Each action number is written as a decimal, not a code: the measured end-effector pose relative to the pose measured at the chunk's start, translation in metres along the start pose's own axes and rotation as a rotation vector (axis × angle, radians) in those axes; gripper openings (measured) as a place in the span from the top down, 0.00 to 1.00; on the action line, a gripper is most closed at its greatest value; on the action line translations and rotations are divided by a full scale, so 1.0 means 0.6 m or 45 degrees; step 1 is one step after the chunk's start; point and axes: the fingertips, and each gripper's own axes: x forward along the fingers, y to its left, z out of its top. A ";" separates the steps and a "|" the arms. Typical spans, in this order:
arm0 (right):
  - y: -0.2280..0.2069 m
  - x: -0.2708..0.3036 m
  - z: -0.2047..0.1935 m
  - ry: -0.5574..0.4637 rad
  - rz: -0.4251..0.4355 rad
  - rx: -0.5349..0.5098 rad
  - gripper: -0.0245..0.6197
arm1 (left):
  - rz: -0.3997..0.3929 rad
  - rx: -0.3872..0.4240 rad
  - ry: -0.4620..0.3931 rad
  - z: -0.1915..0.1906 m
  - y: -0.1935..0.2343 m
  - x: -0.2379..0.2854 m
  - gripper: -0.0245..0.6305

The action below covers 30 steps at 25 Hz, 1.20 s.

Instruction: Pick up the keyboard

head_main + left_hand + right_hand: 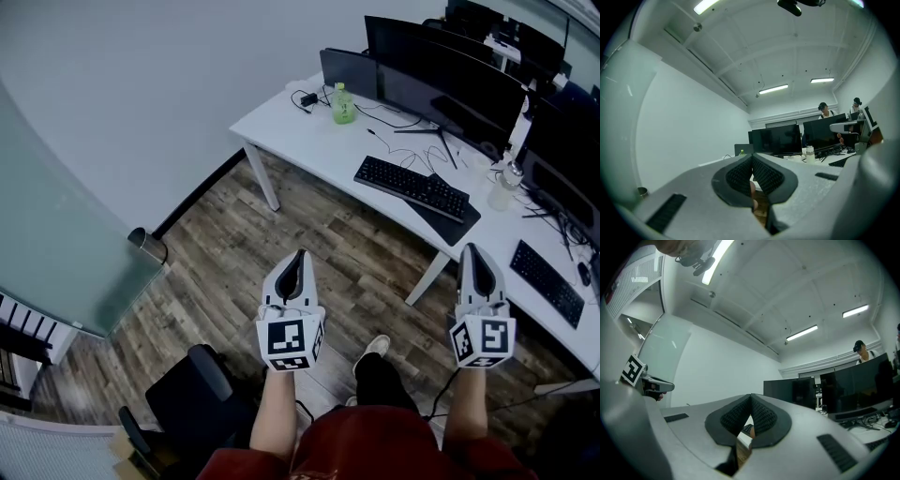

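Holding left hand-held gripper (pixel 299 255) and right hand-held gripper (pixel 472 249) shut, empty, far from keyboard (pixel 411 185); might shove it across worktop (pixel 309 131) unless opened.

Green bottle (pixel 343 105) sits far left on the white surface (pixel 281 120), beside a row of dark monitors (pixel 450 80). Black chair (pixel 183 398) near left, on the wood floor (pixel 309 234).

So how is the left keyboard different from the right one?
The left keyboard rests partly on a dark mat; the right keyboard lies on bare white desk. The left keyboard lies farther ahead; the right keyboard is nearer the person. Both are black and lie flat.
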 end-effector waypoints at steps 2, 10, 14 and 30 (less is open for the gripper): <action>-0.016 0.025 -0.006 -0.015 -0.014 0.009 0.97 | -0.011 0.007 -0.012 0.004 0.000 0.034 0.95; -0.097 0.154 -0.025 -0.027 -0.058 0.015 0.97 | -0.042 0.047 -0.030 0.022 -0.010 0.199 0.95; -0.147 0.208 -0.040 -0.015 -0.108 0.023 0.97 | -0.086 0.048 -0.004 0.017 -0.027 0.290 0.95; -0.374 0.288 -0.148 0.065 -0.402 0.110 0.97 | -0.311 0.100 0.039 -0.011 -0.175 0.575 0.95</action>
